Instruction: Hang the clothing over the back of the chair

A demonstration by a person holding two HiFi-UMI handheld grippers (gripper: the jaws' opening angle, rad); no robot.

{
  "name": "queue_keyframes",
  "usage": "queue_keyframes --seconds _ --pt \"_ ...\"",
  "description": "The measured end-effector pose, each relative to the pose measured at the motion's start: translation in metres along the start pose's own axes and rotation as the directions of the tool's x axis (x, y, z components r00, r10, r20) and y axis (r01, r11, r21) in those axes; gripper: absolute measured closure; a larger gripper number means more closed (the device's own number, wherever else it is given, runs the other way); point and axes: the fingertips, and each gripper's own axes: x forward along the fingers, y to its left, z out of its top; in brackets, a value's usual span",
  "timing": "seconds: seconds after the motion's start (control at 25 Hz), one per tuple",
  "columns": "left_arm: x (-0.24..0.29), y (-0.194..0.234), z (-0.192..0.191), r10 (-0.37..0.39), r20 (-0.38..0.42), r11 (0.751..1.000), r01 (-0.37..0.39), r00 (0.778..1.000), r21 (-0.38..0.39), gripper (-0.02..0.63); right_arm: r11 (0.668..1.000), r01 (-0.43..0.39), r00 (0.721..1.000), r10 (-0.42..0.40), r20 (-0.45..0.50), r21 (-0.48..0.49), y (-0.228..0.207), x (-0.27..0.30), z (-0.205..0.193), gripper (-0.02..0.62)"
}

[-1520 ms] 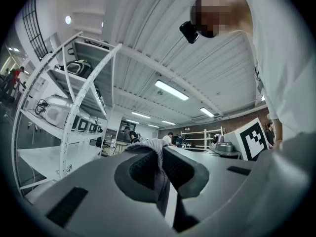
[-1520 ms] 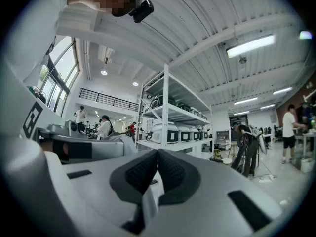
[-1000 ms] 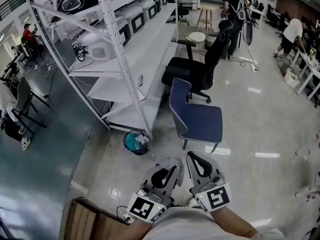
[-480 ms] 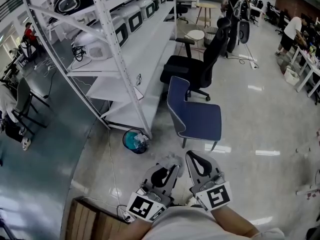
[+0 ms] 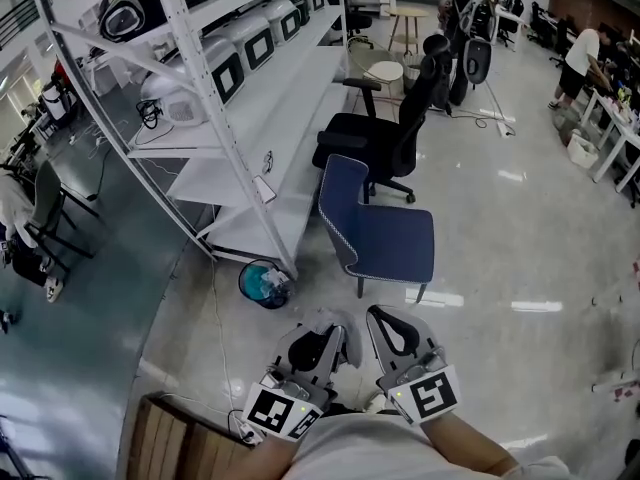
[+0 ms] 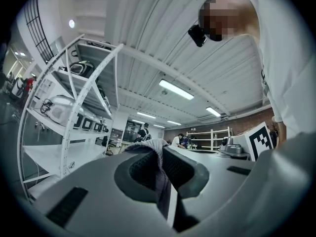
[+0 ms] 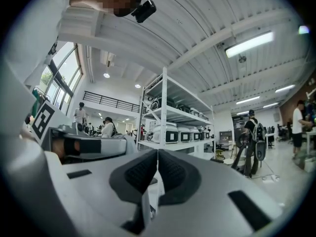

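Observation:
A blue chair (image 5: pixel 385 238) stands on the pale floor ahead of me, its backrest (image 5: pixel 335 203) turned toward the shelving. My left gripper (image 5: pixel 333 325) sits low in the head view, shut on a bunch of grey clothing (image 5: pixel 318 318) that pokes out past its tips. In the left gripper view the grey clothing (image 6: pixel 159 157) is pinched between the dark pads (image 6: pixel 140 169) of the left gripper (image 6: pixel 161 154). Just to its right, my right gripper (image 5: pixel 385 315) is held beside it. The right gripper (image 7: pixel 157 154) has its pads pressed together, with nothing visible between them.
A tall white shelving rack (image 5: pixel 250 118) with appliances runs along the left. A teal bin (image 5: pixel 262 283) stands at its foot. A black office chair (image 5: pixel 385 133) stands behind the blue one. A wooden edge (image 5: pixel 175 438) lies at lower left. People stand far back.
The blue chair and shelving have slid left in the head view as I moved across the floor. Both grippers keep the same pose, with the clothing still in the left one.

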Motion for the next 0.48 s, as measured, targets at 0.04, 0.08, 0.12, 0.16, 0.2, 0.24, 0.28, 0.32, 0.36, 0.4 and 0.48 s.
queue_keyframes --seconds 0.04,0.08,0.12,0.16,0.2,0.24,0.28,0.32,0.36,0.4,0.48 --pt "0.002 -0.002 -0.001 0.013 0.002 1.000 -0.013 1.000 0.005 0.574 1.000 -0.007 1.000 0.007 -0.002 -0.005 -0.004 -0.004 -0.001 0.577" --pt "0.004 -0.005 -0.002 0.024 0.004 1.000 -0.024 1.000 0.009 0.574 1.000 -0.014 1.000 0.014 -0.003 -0.008 -0.008 -0.009 -0.003 0.577" --pt "0.005 -0.009 -0.003 0.033 0.006 0.999 -0.033 0.999 0.014 0.574 1.000 -0.018 1.000 0.018 -0.002 -0.005 -0.012 -0.014 -0.004 0.577" --pt "0.007 -0.013 -0.005 0.040 0.007 0.999 -0.040 0.999 0.018 0.574 1.000 -0.022 1.000 0.022 0.000 -0.001 -0.015 -0.018 -0.005 0.577" --pt "0.009 -0.018 -0.007 0.045 0.008 0.999 -0.045 0.999 0.021 0.574 1.000 -0.027 1.000 0.027 0.001 -0.003 -0.019 -0.022 -0.007 0.577" --pt "0.011 -0.022 -0.009 0.049 0.009 0.999 -0.050 0.999 0.023 0.574 0.999 -0.031 1.000 0.031 0.003 -0.006 -0.021 -0.026 -0.008 0.577" --pt "0.012 -0.027 -0.010 0.052 0.009 0.998 -0.052 0.999 0.024 0.574 0.999 -0.032 0.999 0.032 0.004 -0.006 -0.024 -0.029 -0.010 0.577" --pt "0.014 -0.031 -0.012 0.054 0.009 0.998 -0.054 0.999 0.025 0.574 1.000 -0.031 1.000 0.031 0.002 -0.005 -0.027 -0.031 -0.013 0.577" --pt "0.016 -0.034 -0.013 0.054 0.009 0.998 -0.054 0.998 0.025 0.574 0.999 -0.032 0.999 0.032 -0.004 -0.007 -0.029 -0.033 -0.016 0.577" --pt "0.017 -0.037 -0.013 0.054 0.008 0.998 -0.054 0.998 0.025 0.574 0.999 -0.036 0.999 0.036 -0.012 -0.009 -0.031 -0.035 -0.019 0.577" --pt "0.019 -0.041 -0.015 0.055 0.003 0.998 -0.055 0.998 0.026 0.574 0.999 -0.043 0.999 0.043 -0.016 -0.005 -0.033 -0.037 -0.022 0.577"
